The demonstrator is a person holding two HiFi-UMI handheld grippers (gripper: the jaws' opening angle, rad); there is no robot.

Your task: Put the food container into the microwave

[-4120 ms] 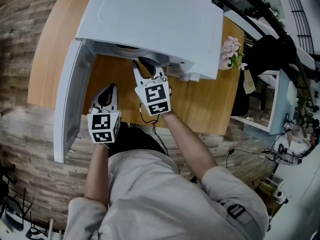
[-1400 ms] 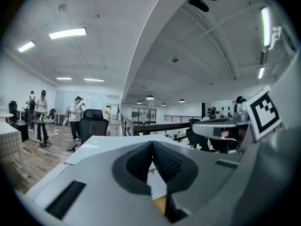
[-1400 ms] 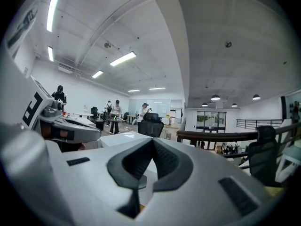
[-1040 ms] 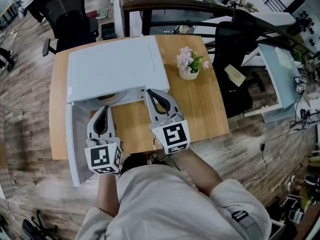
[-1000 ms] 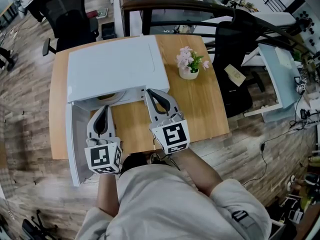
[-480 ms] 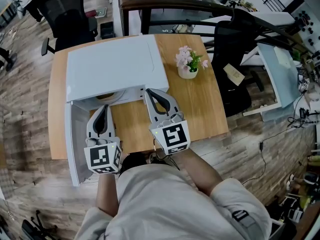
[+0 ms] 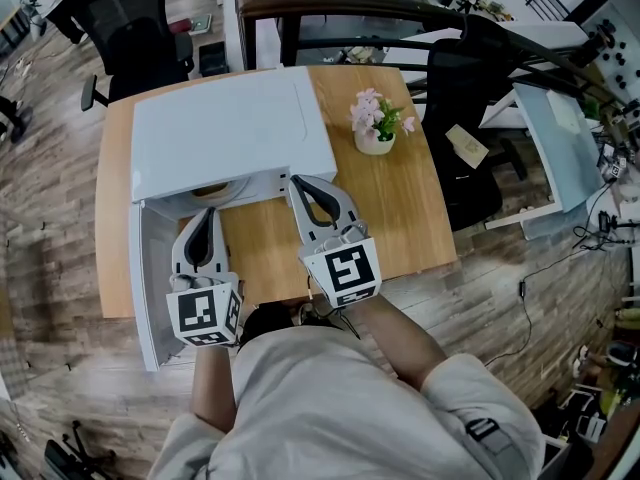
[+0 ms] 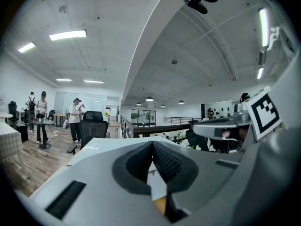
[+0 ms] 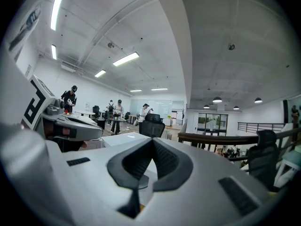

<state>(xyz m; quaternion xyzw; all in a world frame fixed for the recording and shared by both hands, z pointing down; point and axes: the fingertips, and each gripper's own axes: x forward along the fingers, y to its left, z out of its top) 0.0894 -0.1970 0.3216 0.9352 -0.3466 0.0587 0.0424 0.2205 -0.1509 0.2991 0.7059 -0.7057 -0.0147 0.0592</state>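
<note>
In the head view the white microwave [image 7: 230, 133] stands on the wooden table [image 7: 400, 208], its door [image 7: 150, 278] swung open to the left. A tan food container [image 7: 211, 190] shows just inside the cavity, mostly hidden under the microwave's top. My left gripper [image 7: 207, 215] is shut and empty, its tips just in front of the opening, by the door. My right gripper [image 7: 299, 182] is also shut and empty, its tips at the opening's right end. In both gripper views the jaws of the left gripper [image 8: 153, 144] and the right gripper [image 9: 153, 141] meet at their tips.
A small pot of pink flowers [image 7: 375, 126] and a tan card [image 7: 467, 146] sit on the table right of the microwave. Black office chairs [image 7: 470, 88] stand behind the table. Several people [image 8: 75, 119] stand far off in the room.
Compared with four seconds ago, the right gripper has drawn back from the microwave's mouth and the head view has pulled higher. Over the last second, almost nothing has moved.
</note>
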